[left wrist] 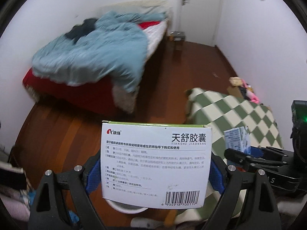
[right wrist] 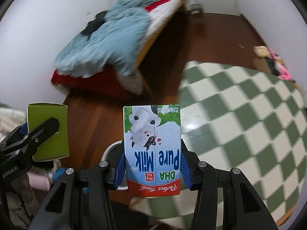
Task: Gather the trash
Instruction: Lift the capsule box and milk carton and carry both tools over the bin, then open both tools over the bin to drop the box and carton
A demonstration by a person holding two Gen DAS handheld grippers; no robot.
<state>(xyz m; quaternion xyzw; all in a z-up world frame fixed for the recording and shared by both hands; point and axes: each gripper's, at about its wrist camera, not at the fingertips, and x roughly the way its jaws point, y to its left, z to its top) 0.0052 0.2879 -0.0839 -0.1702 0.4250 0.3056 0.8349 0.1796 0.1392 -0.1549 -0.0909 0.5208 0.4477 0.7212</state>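
Around you is a bedroom with a dark wooden floor (left wrist: 172, 80), and the largest thing in it is the bed (left wrist: 99, 57) against the far wall, its crumpled light-blue quilt (left wrist: 92, 46) spilling over a red sheet, with a dark garment (left wrist: 80, 30) lying on top of the quilt. To your right spreads a green-and-cream checkered cloth (right wrist: 239, 115), covering a surface beside the tongs; past its far edge a small heap of pink and tan things (left wrist: 243, 88) sits against the wall, too blurred to name. A small dark stool (left wrist: 177, 36) stands at the far end of the floor, near the bed's corner. Below the tongs you can see part of a white round rim (left wrist: 126, 209), mostly hidden by what you carry. Your left tongs (left wrist: 155, 170) are clamped on a white medicine box (left wrist: 156, 164), their blue pads pressed to its two side edges, the printed back and barcode facing the camera; from the right wrist view the same box shows its green face at the left edge. Your right tongs (right wrist: 152, 164) are clamped on a blue milk carton (right wrist: 152, 151), held upside down so the words "Pure Milk" read inverted, with the pads against both of its sides. Both pieces of trash are held up in the air above the floor, side by side and apart from each other.
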